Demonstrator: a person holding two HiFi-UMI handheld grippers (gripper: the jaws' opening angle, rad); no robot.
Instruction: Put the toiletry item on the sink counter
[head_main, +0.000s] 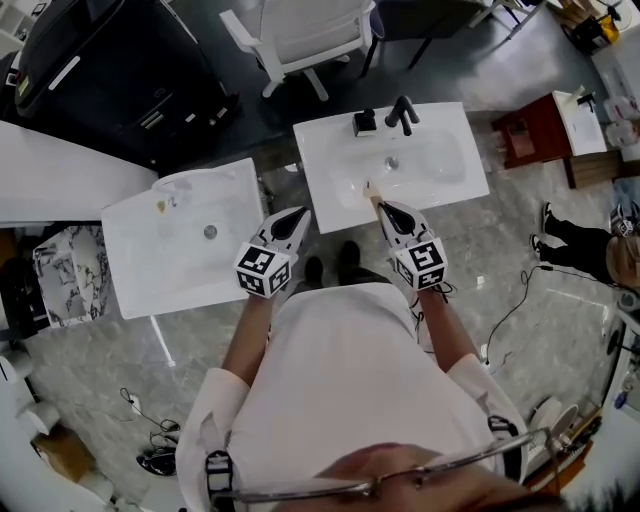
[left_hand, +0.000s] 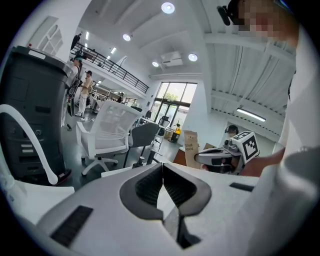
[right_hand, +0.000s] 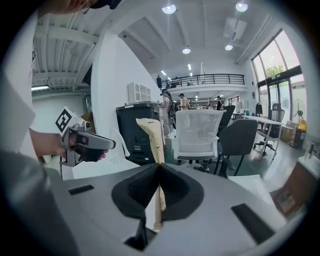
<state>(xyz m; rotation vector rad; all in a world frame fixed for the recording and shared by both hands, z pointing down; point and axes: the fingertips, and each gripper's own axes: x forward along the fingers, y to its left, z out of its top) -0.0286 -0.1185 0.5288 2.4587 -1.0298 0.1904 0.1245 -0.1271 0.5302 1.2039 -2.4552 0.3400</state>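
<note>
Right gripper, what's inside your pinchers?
A pale wooden stick, likely a toothbrush, pinched by the right gripper, jaws shut on it. It sticks out above and below; the black pads cover only the squeezed bit.

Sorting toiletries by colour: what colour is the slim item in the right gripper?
The item is pale tan; the right gripper view shows it best.

The left gripper (left_hand: 162, 167) is filling the view from 6 o'clock, its jaws pressing together with nothing between them. At 3 o'clock the right gripper (left_hand: 200, 158) is pointing toward the centre, its marker cube (left_hand: 248, 145) facing the camera. A white chair (left_hand: 112, 131) is standing at 9 o'clock, beside a black cabinet (left_hand: 30, 110). People (left_hand: 82, 85) are standing at 10 o'clock, and lights (left_hand: 168, 7) are shining at 12 o'clock
</note>
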